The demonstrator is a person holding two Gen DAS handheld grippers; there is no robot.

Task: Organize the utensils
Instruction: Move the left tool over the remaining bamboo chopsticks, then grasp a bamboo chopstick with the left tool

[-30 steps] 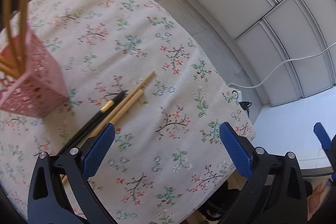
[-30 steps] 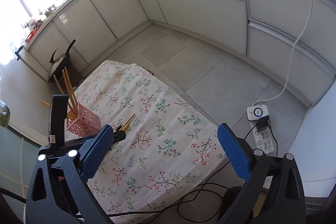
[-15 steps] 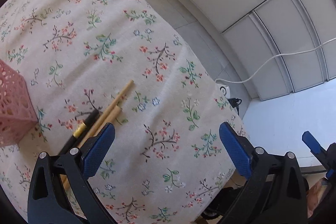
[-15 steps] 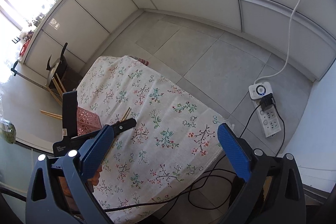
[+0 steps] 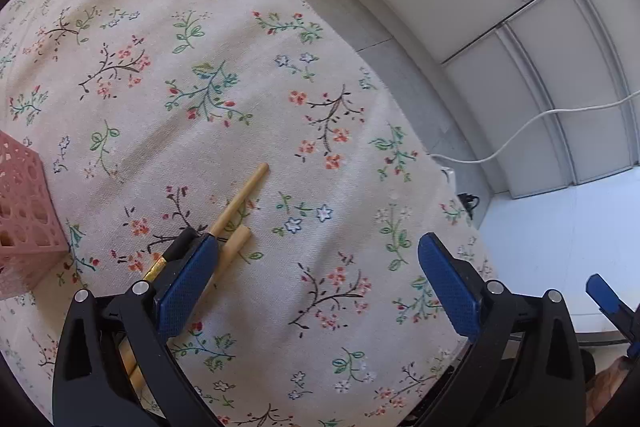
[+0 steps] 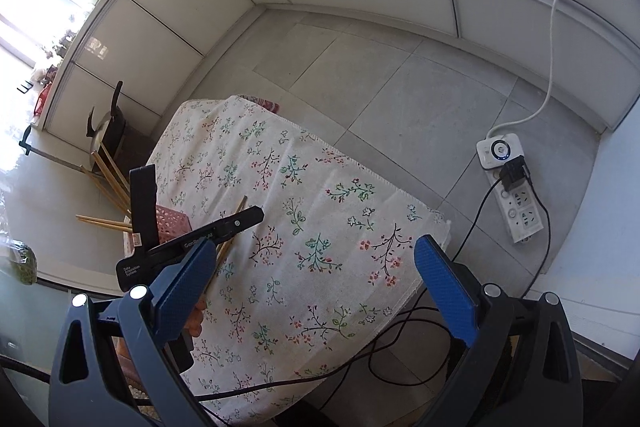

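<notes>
The left gripper (image 5: 320, 283) stood wide open with nothing between its blue pads (image 5: 186, 285), low over the floral tablecloth (image 5: 224, 75). Just ahead of its left finger lay two bamboo chopsticks (image 5: 240, 201) and a black, gold-banded chopstick (image 5: 176, 249), side by side and partly hidden under that finger. Further left sat the pink lattice holder (image 5: 24, 223). The right gripper (image 6: 316, 283) hung higher and well back, equally open and empty. A good pickup probably meant shifting left to straddle one stick crosswise, near its middle, before closing.
</notes>
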